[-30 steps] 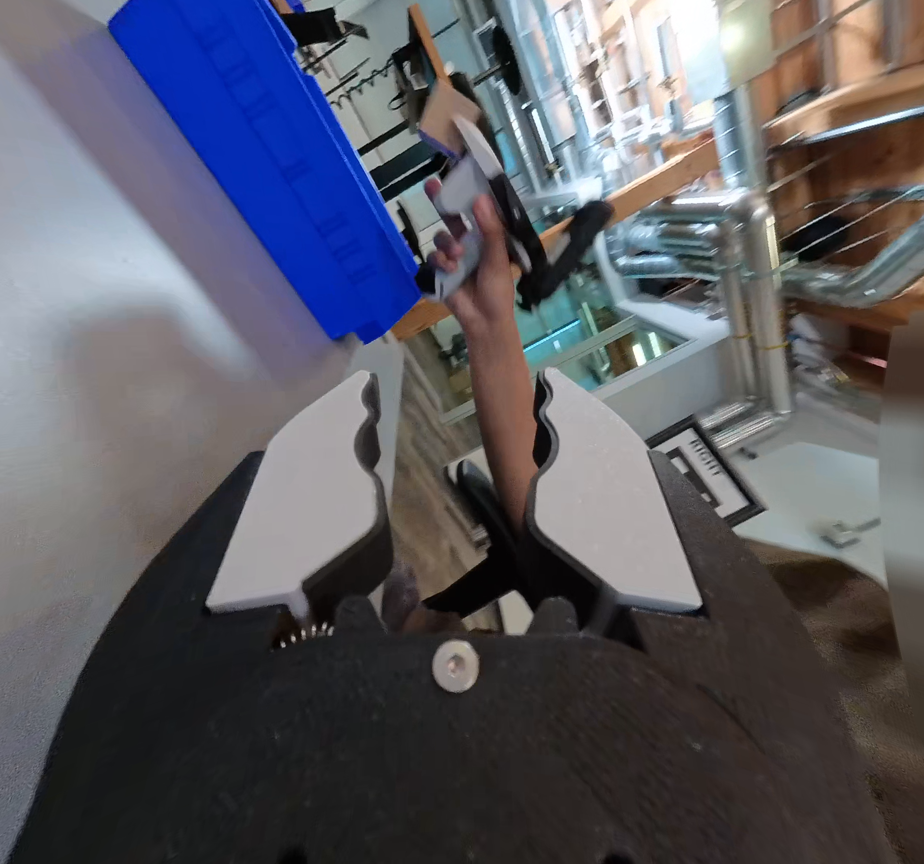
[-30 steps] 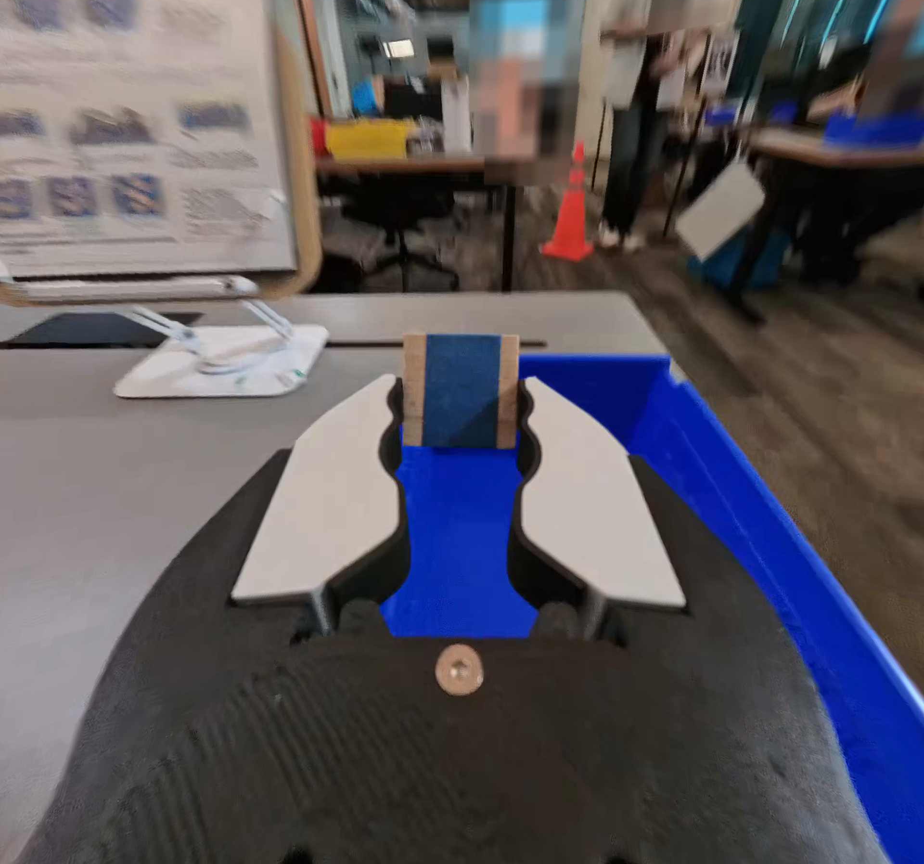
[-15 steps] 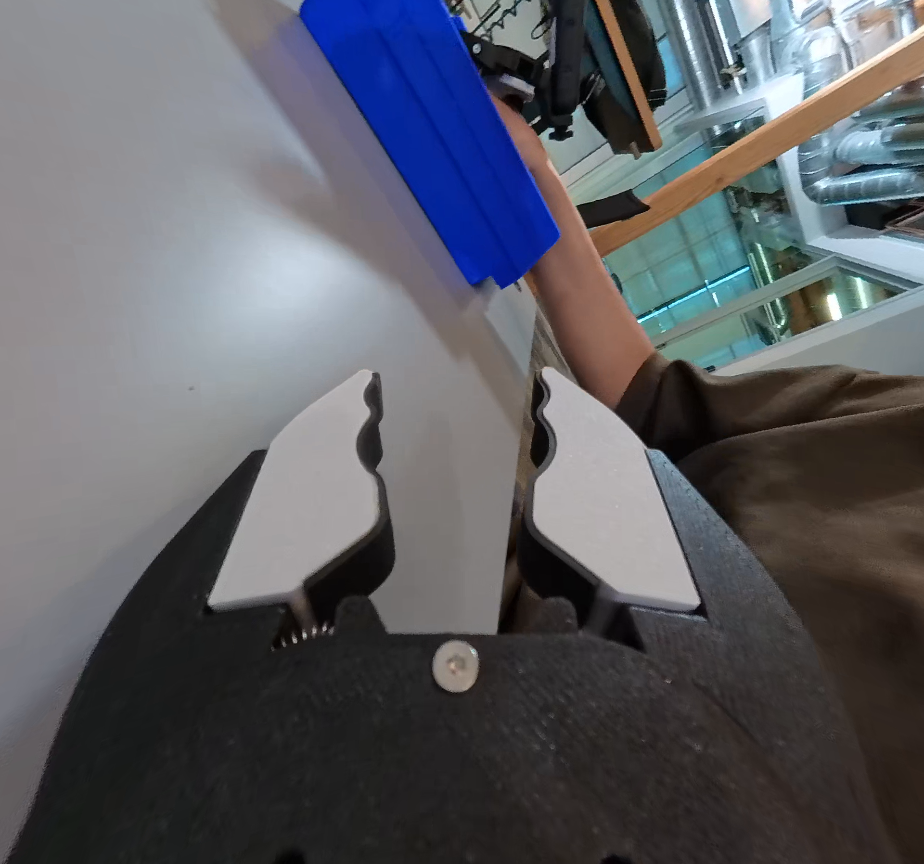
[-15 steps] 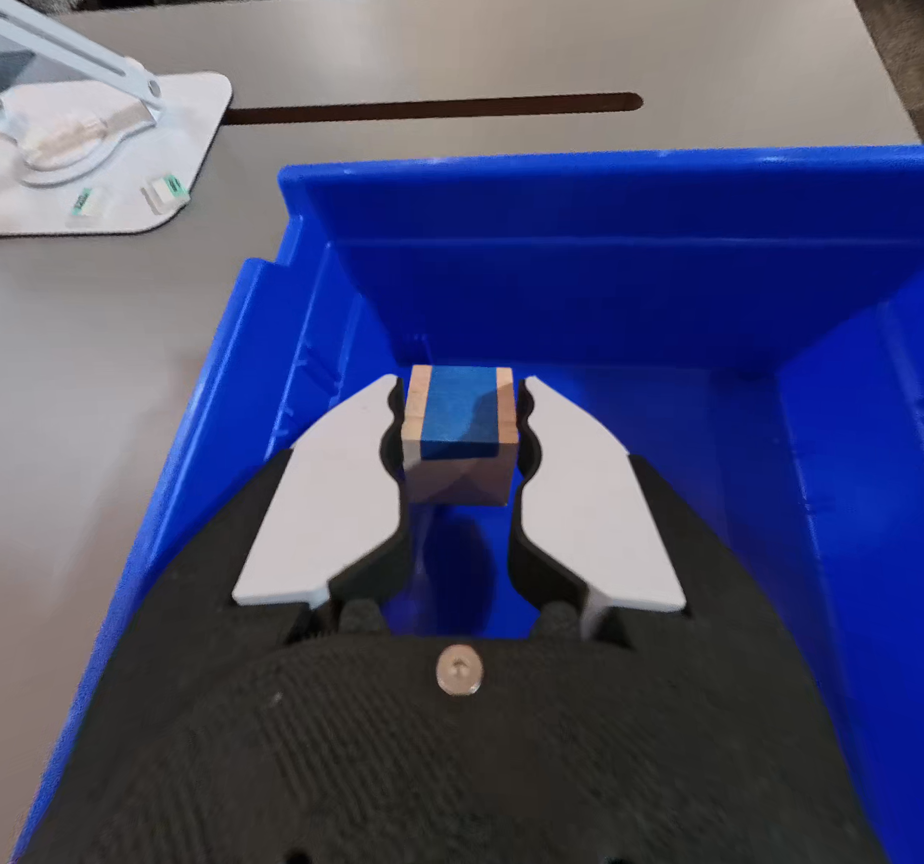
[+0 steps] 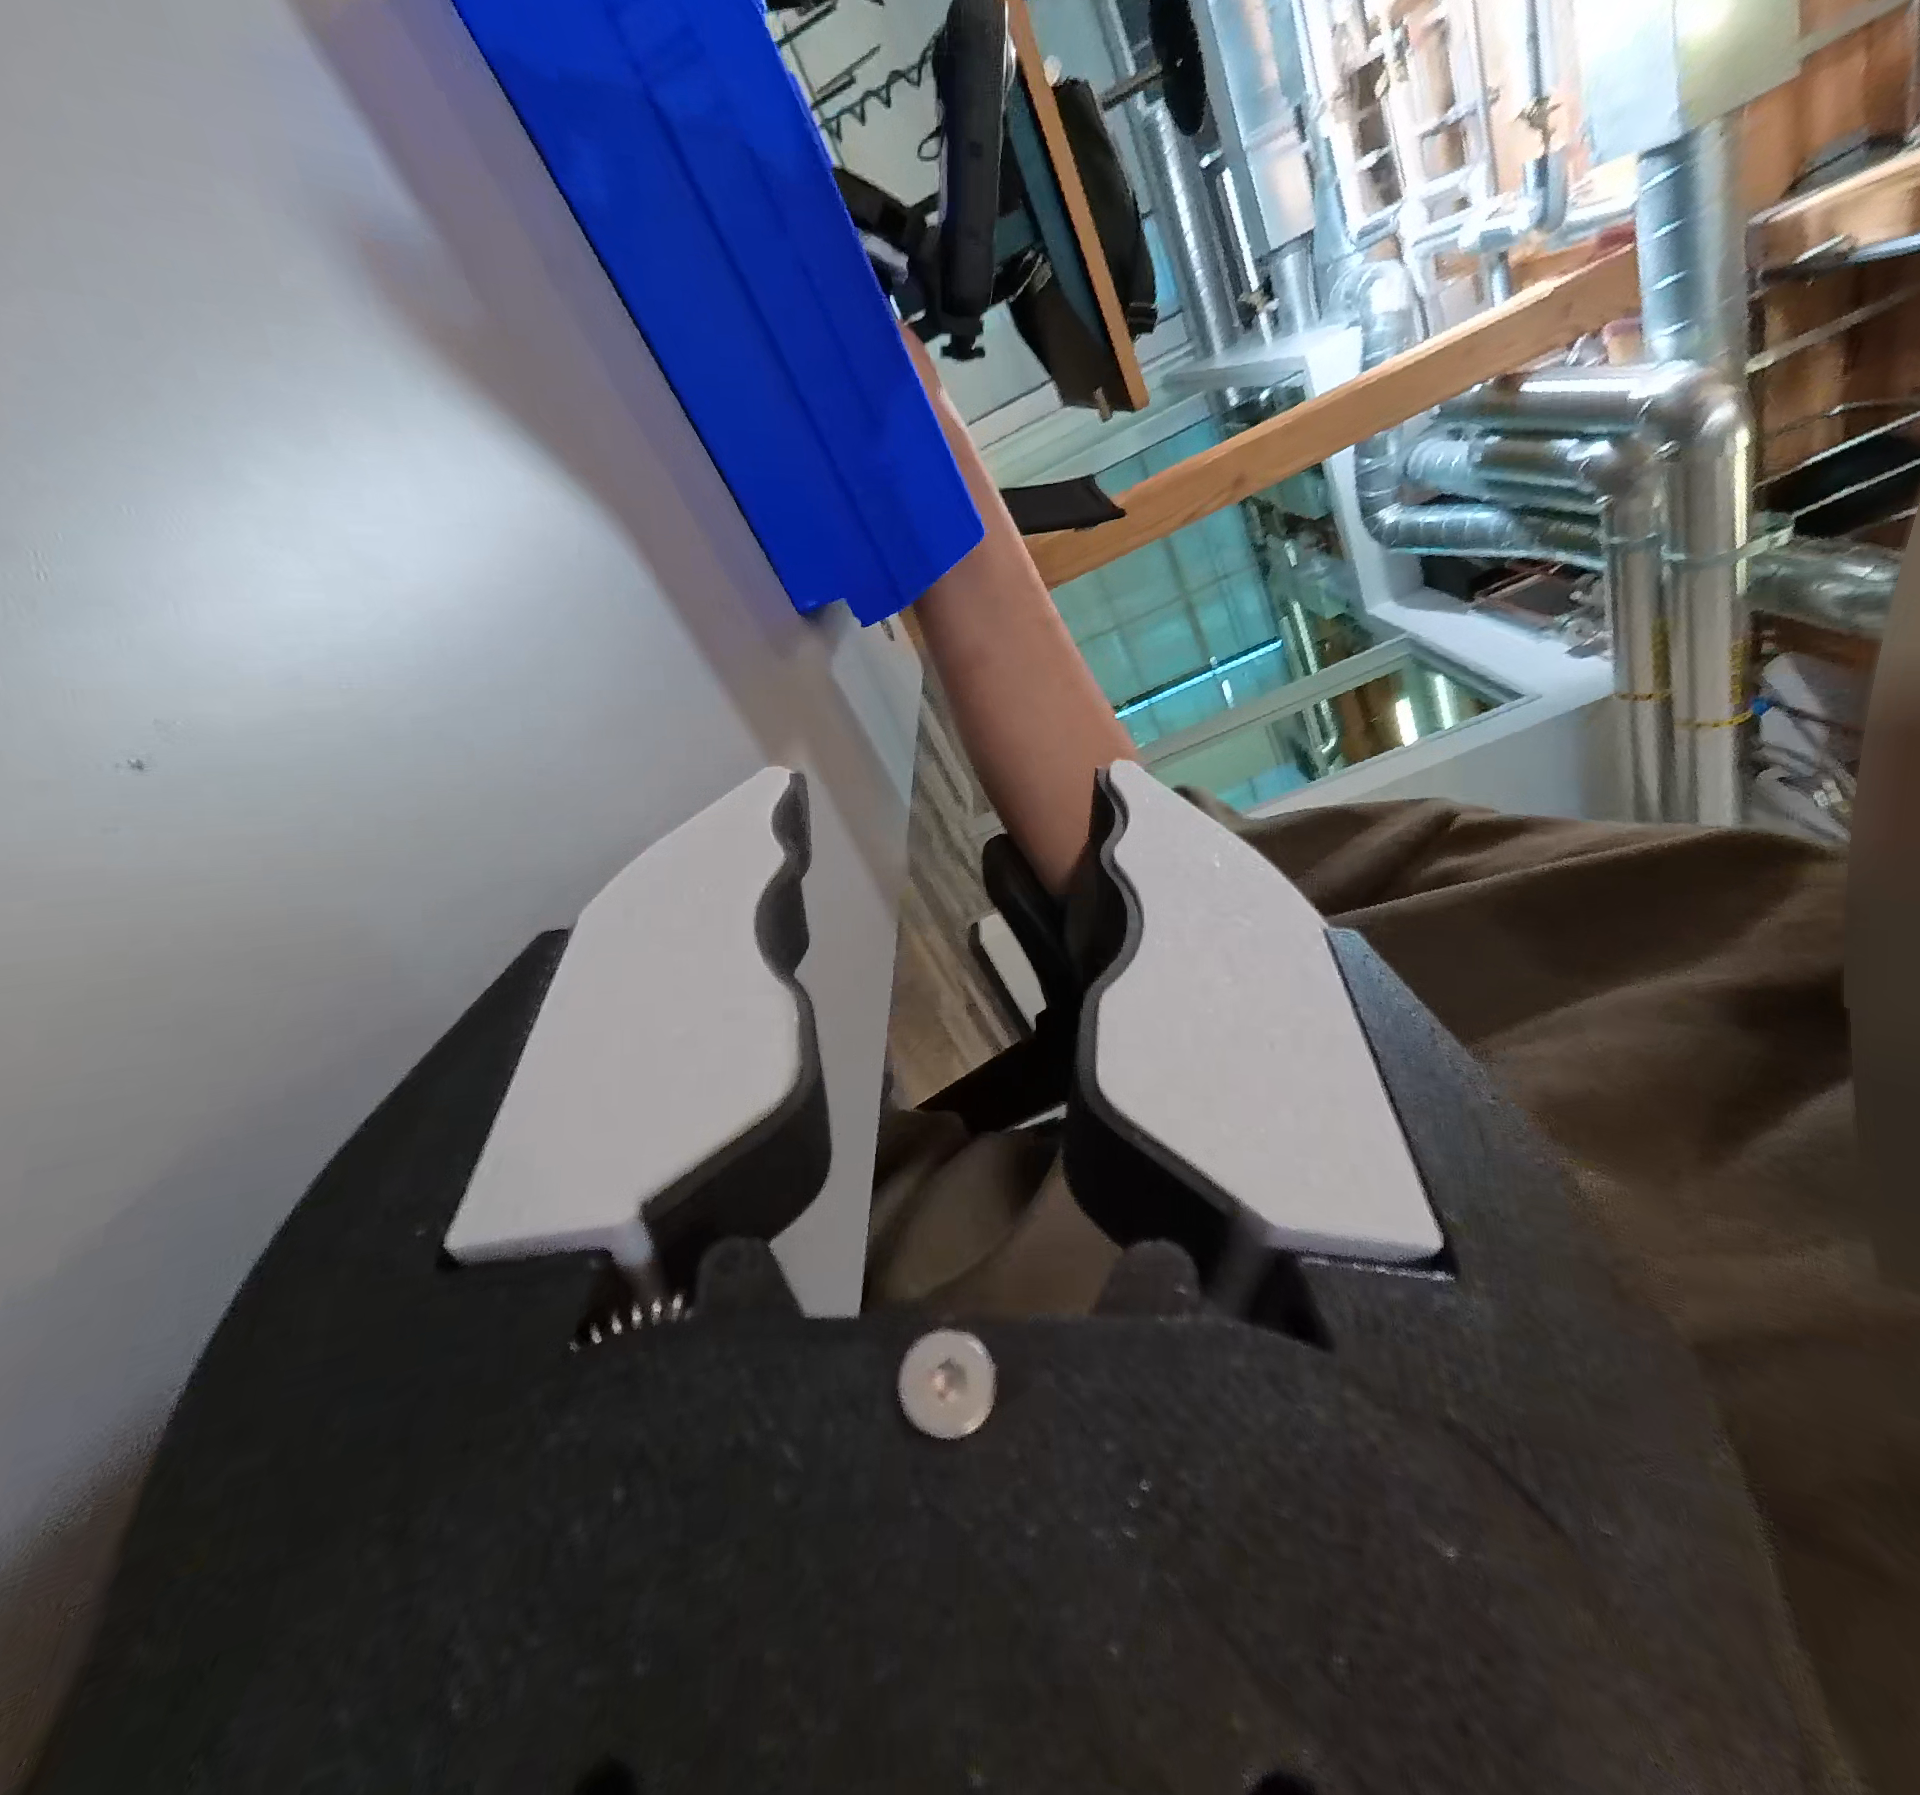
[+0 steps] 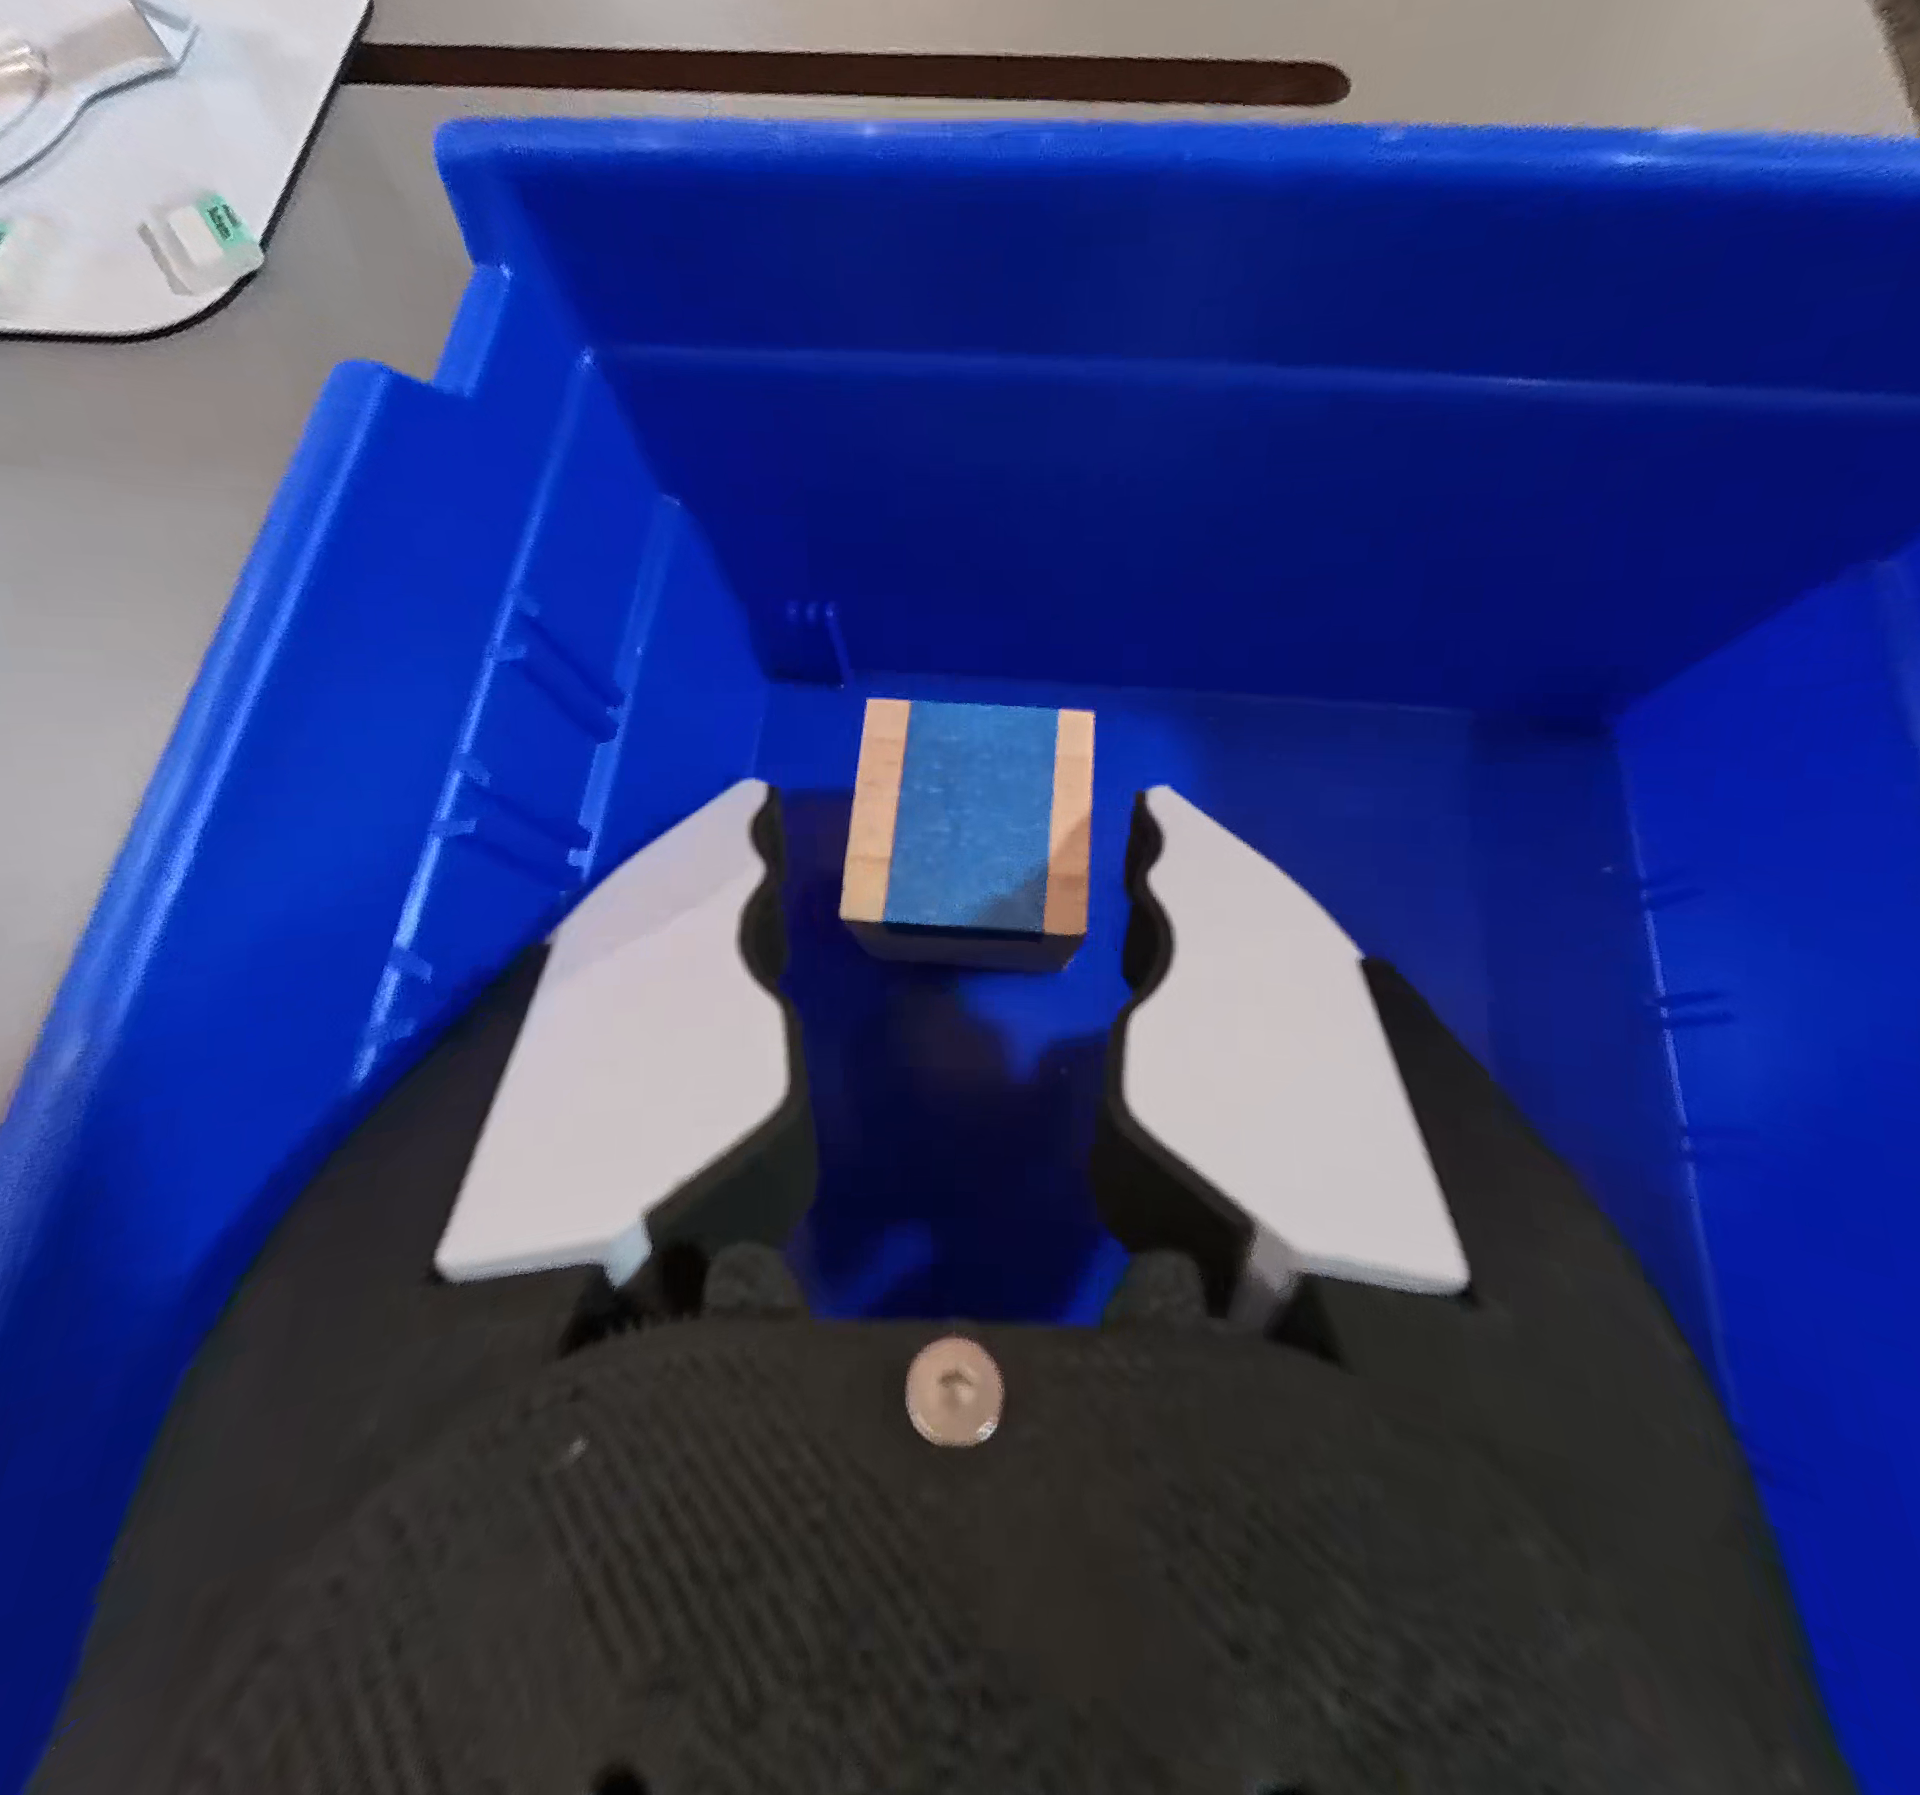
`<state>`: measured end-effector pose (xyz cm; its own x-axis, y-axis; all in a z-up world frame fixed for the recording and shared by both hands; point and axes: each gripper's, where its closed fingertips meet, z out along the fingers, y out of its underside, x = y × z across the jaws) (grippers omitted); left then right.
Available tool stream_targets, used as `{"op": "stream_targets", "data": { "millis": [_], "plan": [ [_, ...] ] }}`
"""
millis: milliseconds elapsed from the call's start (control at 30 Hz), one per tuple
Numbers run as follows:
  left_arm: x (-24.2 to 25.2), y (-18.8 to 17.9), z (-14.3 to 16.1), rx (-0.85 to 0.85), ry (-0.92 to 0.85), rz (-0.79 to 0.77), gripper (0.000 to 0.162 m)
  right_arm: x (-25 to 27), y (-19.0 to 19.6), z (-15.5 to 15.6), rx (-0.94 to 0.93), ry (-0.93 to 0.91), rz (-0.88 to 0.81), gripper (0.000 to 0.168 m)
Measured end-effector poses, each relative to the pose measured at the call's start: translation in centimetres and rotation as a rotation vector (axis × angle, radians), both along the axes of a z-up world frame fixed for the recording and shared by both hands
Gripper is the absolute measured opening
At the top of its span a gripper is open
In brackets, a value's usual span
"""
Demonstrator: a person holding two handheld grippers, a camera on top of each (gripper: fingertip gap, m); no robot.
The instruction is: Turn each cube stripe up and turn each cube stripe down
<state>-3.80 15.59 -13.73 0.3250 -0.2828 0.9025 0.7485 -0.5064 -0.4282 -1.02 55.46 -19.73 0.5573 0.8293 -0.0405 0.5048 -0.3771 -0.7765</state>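
Now the cube (image 6: 966, 826) sits stripe-up between the right tool's (image 6: 954, 810) parted, non-touching fingertips

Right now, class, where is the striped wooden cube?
In the right wrist view, the cube sits stripe up on the blue bin floor, between the open right gripper fingertips.
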Motion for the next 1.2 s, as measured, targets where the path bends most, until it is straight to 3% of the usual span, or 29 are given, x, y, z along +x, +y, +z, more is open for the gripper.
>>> {"op": "stream_targets", "data": {
  "millis": [133, 333, 500, 633, 767, 933, 1100, 1200],
  "plan": [
    [0.4, -0.2, -0.4, -0.010, 0.111, -0.013, 0.053, 0.4, 0.2, 2.5, 0.007, 0.040, 0.010, 0.077],
    [1.1, 0.1, -1.5, -0.046, 0.248, -0.018, 0.061, 0.8, -0.2, 11.0, 0.017, 0.314, -0.035, 0.076],
    [0.9, 0.7, -1.2, -0.027, 0.334, 0.029, 0.063, -1.2, -6.1, 18.0, 0.088, 0.475, 0.106, 0.073],
    [-0.3, 1.2, -0.6, -0.017, 0.409, 0.107, 0.066, -3.5, -13.9, 20.6, 0.138, 0.562, 0.270, 0.061],
    [-2.0, 1.9, 0.7, 0.015, 0.439, 0.210, 0.068, -5.9, -22.7, 17.9, 0.164, 0.656, 0.393, 0.046],
    [-4.9, 1.2, 4.8, 0.146, 0.396, 0.348, 0.067, -7.8, -31.4, 10.5, 0.152, 0.499, 0.561, 0.046],
    [-14.0, -3.5, 11.7, 0.252, 0.571, 0.625, 0.067, -7.4, -34.6, 7.1, 0.090, 0.441, 0.633, 0.045],
    [-22.8, -9.0, 15.2, 0.150, 0.703, 0.923, 0.062, -7.5, -34.7, 6.3, 0.023, 0.432, 0.634, 0.043]
  ]
}}
